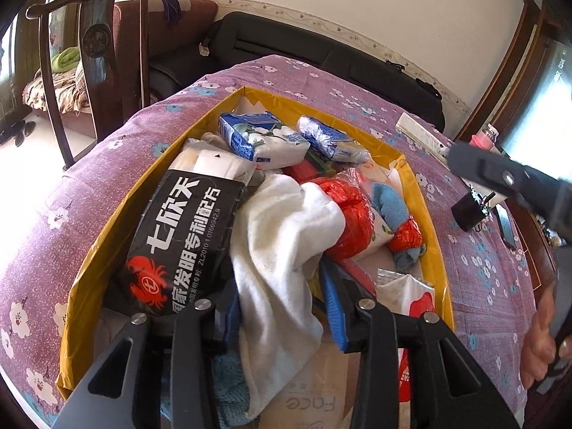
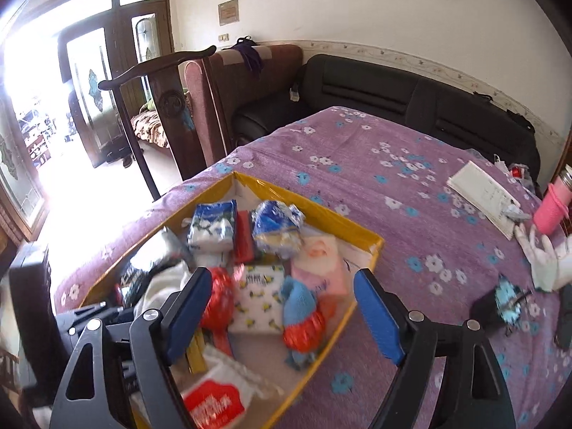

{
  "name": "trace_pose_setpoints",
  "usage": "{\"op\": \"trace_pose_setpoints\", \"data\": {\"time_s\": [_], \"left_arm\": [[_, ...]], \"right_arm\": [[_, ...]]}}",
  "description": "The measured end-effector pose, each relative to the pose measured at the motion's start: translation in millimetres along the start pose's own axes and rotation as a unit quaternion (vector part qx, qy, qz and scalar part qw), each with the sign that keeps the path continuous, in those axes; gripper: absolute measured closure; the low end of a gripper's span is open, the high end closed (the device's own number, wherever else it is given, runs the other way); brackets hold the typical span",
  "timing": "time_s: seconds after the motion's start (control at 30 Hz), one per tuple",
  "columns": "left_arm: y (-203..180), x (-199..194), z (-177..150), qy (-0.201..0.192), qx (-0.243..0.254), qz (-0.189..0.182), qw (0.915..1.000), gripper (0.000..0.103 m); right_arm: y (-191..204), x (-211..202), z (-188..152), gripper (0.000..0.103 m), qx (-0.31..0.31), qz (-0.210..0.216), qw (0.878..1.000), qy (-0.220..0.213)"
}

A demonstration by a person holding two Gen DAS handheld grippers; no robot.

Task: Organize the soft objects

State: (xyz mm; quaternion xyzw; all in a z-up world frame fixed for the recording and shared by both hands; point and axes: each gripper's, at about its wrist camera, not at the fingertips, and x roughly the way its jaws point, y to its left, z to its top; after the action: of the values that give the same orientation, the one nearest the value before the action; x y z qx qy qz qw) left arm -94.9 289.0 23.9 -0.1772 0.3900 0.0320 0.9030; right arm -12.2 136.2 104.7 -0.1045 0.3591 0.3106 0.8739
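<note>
A yellow-rimmed box on the purple flowered bedspread holds soft goods: tissue packs, a black crab-printed packet, a red foil bundle, a blue sock. My left gripper is shut on a white cloth inside the box. My right gripper is open and empty, above the box's near right part, over a blue sock and a patterned tissue pack. The right gripper also shows in the left wrist view at the right.
On the bedspread right of the box lie a white paper pad, a pink bottle, a white glove and a small black object. A dark wooden chair and a black sofa stand beyond the bed.
</note>
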Motion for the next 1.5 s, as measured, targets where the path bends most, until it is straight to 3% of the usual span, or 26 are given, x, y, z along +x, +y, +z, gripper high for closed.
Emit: {"op": "trace_pose_setpoints", "data": {"time_s": [0.1,0.2,0.33,0.53,0.67,0.73,0.83,0.93,1.03,1.07,1.1,1.2,1.27,1.4,1.5], "left_arm": [[-6,-3,-2,0.0,0.005,0.006,1.0,0.05],[-12,-9,-3,-0.002,0.007,0.011,0.9999,0.032],[-22,-22,-5,-0.014,0.011,0.027,0.9995,0.019],[-28,-48,-4,-0.046,-0.001,0.044,0.998,0.018],[-42,-72,-5,-0.096,0.009,0.078,0.9922,0.018],[-51,-88,-7,-0.135,0.013,0.106,0.985,0.011],[-62,-120,-13,-0.215,0.009,0.158,0.9639,0.0],[-72,-155,-24,-0.298,0.001,0.185,0.9365,0.0],[-77,-178,-34,-0.347,-0.02,0.204,0.9154,0.0],[-76,-180,-35,-0.349,-0.026,0.206,0.914,0.0],[-76,-179,-33,-0.339,-0.027,0.201,0.9186,0.0],[-73,-161,-20,-0.27,-0.013,0.168,0.948,0.0],[-74,-151,-20,-0.248,-0.012,0.166,0.9544,0.0],[-80,-154,-25,-0.266,-0.011,0.183,0.9463,0.0],[-90,-165,-31,-0.304,0.007,0.2,0.9315,0.0]], "right_arm": [[-11,-13,-18,0.017,0.016,0.001,1.0,-0.001],[-22,-22,-33,0.017,0.034,0.005,0.999,-0.002],[-32,-33,-48,0.017,0.048,0.006,0.999,-0.005],[-41,-51,-66,0.017,0.047,-0.004,0.999,-0.019],[-45,-63,-76,0.016,0.044,-0.016,0.998,-0.033],[-47,-70,-81,0.015,0.046,-0.025,0.998,-0.044],[-52,-80,-87,0.014,0.059,-0.031,0.996,-0.065],[-58,-92,-94,0.013,0.077,-0.034,0.993,-0.088],[-60,-107,-102,0.013,0.083,-0.063,0.986,-0.13],[-58,-113,-105,0.011,0.082,-0.075,0.983,-0.146],[-56,-119,-107,0.007,0.078,-0.089,0.98,-0.163],[-45,-131,-117,0.0,0.057,-0.128,0.969,-0.204],[-37,-127,-118,0.0,0.037,-0.136,0.97,-0.198],[-28,-120,-124,0.0,0.013,-0.16,0.968,-0.194],[-25,-129,-133,0.0,0.018,-0.197,0.952,-0.233]]}}
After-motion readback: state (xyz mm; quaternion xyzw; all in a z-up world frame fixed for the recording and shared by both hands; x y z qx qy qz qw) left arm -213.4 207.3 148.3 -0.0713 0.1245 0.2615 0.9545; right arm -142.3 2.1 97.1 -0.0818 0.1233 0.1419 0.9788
